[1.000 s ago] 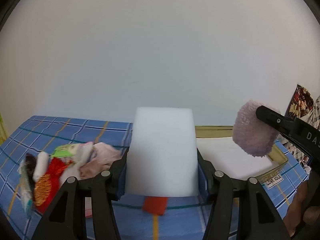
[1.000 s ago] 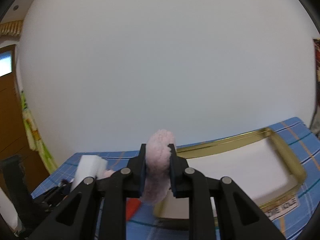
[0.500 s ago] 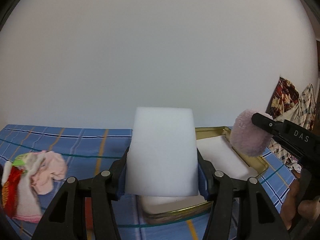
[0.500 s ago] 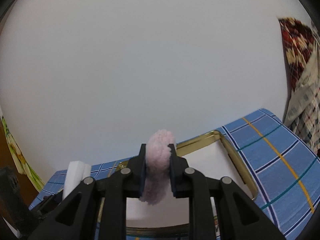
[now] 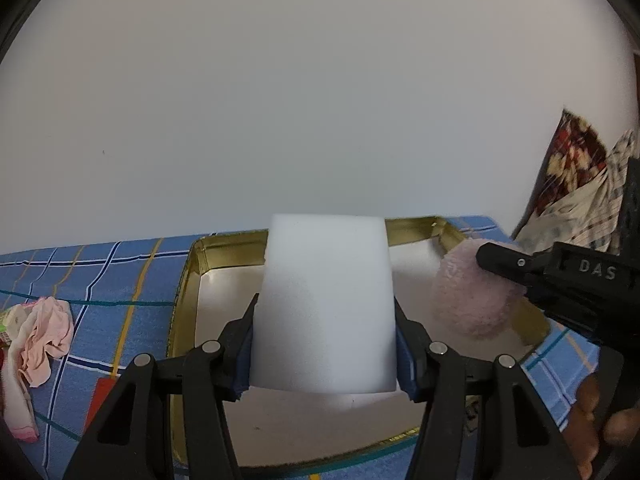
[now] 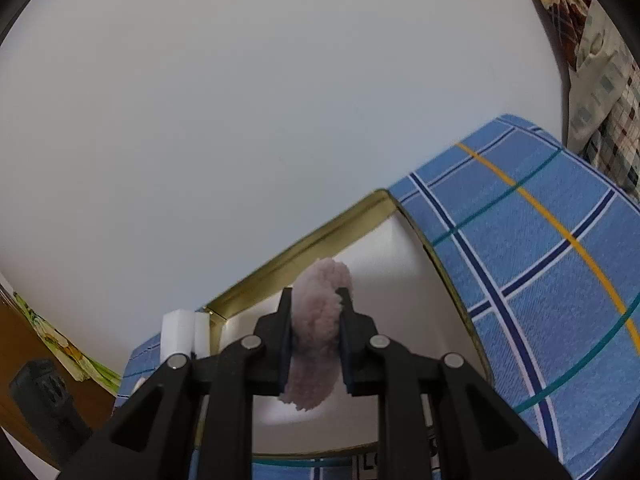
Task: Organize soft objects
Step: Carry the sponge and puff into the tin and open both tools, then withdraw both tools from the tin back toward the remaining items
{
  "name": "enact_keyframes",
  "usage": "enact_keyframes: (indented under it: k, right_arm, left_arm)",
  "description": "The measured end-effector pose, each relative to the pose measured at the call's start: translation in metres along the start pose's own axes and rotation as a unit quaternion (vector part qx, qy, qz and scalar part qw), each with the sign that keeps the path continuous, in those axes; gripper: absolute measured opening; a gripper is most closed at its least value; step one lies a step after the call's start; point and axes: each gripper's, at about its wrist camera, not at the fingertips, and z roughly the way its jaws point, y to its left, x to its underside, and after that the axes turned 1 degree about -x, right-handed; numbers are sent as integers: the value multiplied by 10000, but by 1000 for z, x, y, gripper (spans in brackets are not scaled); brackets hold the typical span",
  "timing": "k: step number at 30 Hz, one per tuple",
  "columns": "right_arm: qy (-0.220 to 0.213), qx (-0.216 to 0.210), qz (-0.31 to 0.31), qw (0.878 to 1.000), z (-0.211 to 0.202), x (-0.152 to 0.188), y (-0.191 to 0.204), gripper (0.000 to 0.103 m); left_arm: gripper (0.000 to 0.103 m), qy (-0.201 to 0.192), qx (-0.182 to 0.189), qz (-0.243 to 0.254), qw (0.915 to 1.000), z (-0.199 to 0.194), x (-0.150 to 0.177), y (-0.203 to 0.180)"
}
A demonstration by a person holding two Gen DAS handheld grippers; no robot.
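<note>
From my left wrist camera, my left gripper (image 5: 325, 344) is clamped on a plain white rectangular foam block (image 5: 326, 304), its blue-lined fingers (image 5: 244, 354) pressing the block's two sides. The block stands upright between them, smooth and matte, its top wider edge reaching well past the fingertips. Below and ahead of it lies a shallow rectangular tin tray with a gold rim (image 5: 188, 280) and a pale shiny floor, resting on a blue plaid tablecloth (image 5: 116, 280). Off to my left on the cloth is a crumpled pale pink cloth (image 5: 44, 332), and close under my left finger a small red patch (image 5: 98, 400) whose nature I cannot tell. To my right, my right gripper (image 5: 500, 264) reaches in over the tray, gripping a fluffy pale pink round puff (image 5: 472, 292); white letters on its black arm read "DAS". Beyond it hangs a patterned red and checked fabric (image 5: 576, 188).

From my right wrist camera, my right gripper (image 6: 315, 334) is closed on the fluffy puff (image 6: 316, 332), which is squeezed narrow between the fingers and bulges above and below them. It hangs over the tray (image 6: 304, 248), above its pale floor. To my left the white foam block (image 6: 178, 336) shows edge-on. The plaid tablecloth (image 6: 540, 264) spreads to my right. A label with dark letters sits below the tray's near rim, too hidden to read.
</note>
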Motion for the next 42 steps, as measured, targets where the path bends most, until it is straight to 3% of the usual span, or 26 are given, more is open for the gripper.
enact_keyframes:
  k: [6, 8, 10, 12, 17, 20, 27, 34, 38, 42]
  right_arm:
    - [202, 163, -124, 9996, 17, 1, 1, 26]
    - [153, 330, -226, 9991, 16, 0, 2, 46]
    - [-23, 337, -305, 9990, 11, -1, 4, 69]
    - [-408, 493, -383, 9972, -1, -1, 6, 90]
    - [-1356, 496, -304, 9891, -38, -3, 5, 92]
    - [-1735, 612, -69, 9829, -48, -1, -2, 100]
    - [-1962, 790, 92, 9773, -52, -2, -12, 101]
    - [-2467, 1238, -623, 9591, -61, 21, 18, 101]
    - [-2543, 1368, -830, 9538, -60, 32, 26, 101]
    - [-2613, 1533, -1090, 9468, -57, 43, 37, 101]
  left_arm:
    - [59, 86, -175, -5, 9998, 9, 5, 4]
    - [62, 74, -195, 9, 9998, 9, 6, 5]
    - [77, 37, -229, 46, 9997, 9, 6, 1]
    - [82, -93, -247, 99, 9996, 3, 6, -2]
    - [83, -487, -315, 12, 9983, -21, 7, 7]
    - [84, -693, -453, 4, 9966, -35, 11, 13]
    - [84, -921, -796, -31, 9926, -56, 21, 30]
    - [84, -1009, -1120, -29, 9886, -65, 32, 41]
    - [84, -1118, -1329, 25, 9848, -73, 39, 49]
    - [84, -1177, -1310, -118, 9843, -81, 44, 61]
